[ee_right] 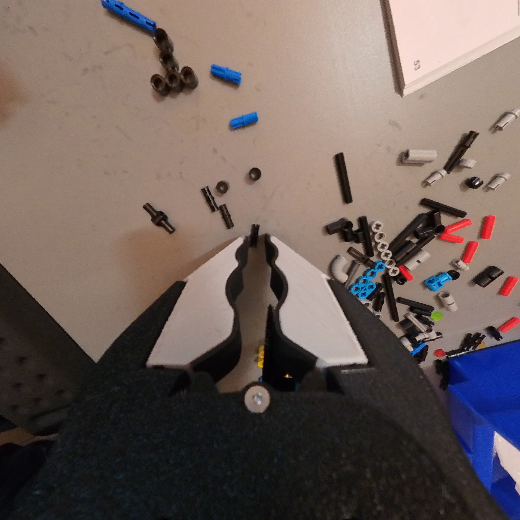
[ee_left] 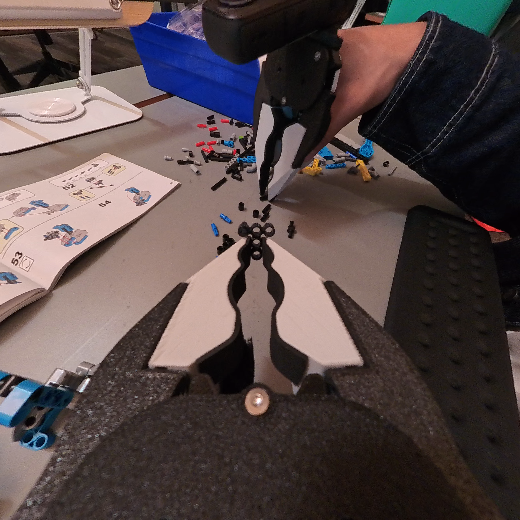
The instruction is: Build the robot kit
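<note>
Gripping a black T-shaped beam [ee_left: 256,237], the left gripper [ee_left: 255,240] had its tips nearly together, pinched on the stem of the piece. The beam was black plastic with round through-holes: three in a row across the top, two more down the stem between the fingers. The crossbar stuck out past the tips, just above the grey table [ee_left: 140,295].

The right gripper [ee_right: 258,235], held in a hand [ee_left: 374,73] with a denim sleeve, pointed down at the table with a narrow gap. A small black pin [ee_right: 254,235] sat against its left finger at the tip. Couldn't tell whether it was actually clamped.

Loose black pins and bushes lay just beside both tips, plus two blue pins [ee_right: 226,73]. A bigger scatter of black, red, grey, blue and yellow parts [ee_right: 416,253] lay near a blue bin [ee_left: 191,67]. An open instruction booklet [ee_left: 70,225] lay on the left side of the table.
</note>
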Demonstrator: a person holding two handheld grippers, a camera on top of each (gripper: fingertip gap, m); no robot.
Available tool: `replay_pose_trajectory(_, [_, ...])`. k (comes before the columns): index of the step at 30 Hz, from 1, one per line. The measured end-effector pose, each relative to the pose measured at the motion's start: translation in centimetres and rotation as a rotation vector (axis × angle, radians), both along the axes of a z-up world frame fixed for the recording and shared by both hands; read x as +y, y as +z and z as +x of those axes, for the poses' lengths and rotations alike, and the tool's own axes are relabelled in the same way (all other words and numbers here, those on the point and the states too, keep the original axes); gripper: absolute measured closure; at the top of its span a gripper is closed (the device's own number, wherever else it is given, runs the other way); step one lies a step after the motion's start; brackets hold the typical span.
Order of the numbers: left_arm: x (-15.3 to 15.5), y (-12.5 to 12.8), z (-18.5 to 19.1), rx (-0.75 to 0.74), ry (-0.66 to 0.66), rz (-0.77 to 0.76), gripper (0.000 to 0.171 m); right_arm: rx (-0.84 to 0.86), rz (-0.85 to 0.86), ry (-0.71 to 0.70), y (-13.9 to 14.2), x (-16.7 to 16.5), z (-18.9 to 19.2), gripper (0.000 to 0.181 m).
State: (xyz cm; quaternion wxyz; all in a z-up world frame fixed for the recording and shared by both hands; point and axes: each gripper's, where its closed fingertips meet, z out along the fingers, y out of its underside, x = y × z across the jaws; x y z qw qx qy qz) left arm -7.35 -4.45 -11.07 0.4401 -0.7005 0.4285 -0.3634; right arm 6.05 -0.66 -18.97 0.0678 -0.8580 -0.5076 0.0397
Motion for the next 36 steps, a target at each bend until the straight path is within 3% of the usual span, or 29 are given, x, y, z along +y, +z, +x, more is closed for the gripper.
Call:
replay_pose_trajectory(4, [0.0, -0.1, 0.0, 0.002, -0.001, -0.003, 0.165, 0.003, -0.02, -0.023, -0.1, 0.2, 0.0, 0.175])
replay_pose_trajectory(7, [0.0, 0.1, 0.0, -0.009, 0.002, -0.006, 0.165, 0.045, 0.045, 0.048, 0.4, 0.7, -1.0, 0.177])
replay_pose_trajectory(12, [1.1, 1.3, -0.8, -0.088, 0.059, -0.015, 0.165, 0.732, 0.174, 0.109, 8.4, -1.7, -10.4, 0.178])
replay_pose_trajectory(14, [1.3, 1.8, -1.1, -0.12, 0.07, -0.025, 0.165, 0.911, 0.208, 0.09, 10.1, -2.7, -12.8, 0.178])
replay_pose_trajectory(18, [1.3, 2.2, -1.2, -0.135, 0.078, -0.005, 0.165, 1.126, 0.199, -0.016, 11.0, -3.2, -14.7, 0.177])
replay_pose_trajectory(32, [1.7, 1.3, -1.1, -0.073, 0.103, 0.018, 0.165, 1.031, 0.225, -0.045, 8.9, -3.0, -15.4, 0.177])
replay_pose_trajectory(36, [2.0, 0.6, -1.2, 0.029, 0.131, 0.115, 0.165, 0.986, 0.23, -0.057, 8.1, -2.8, -15.4, 0.177])
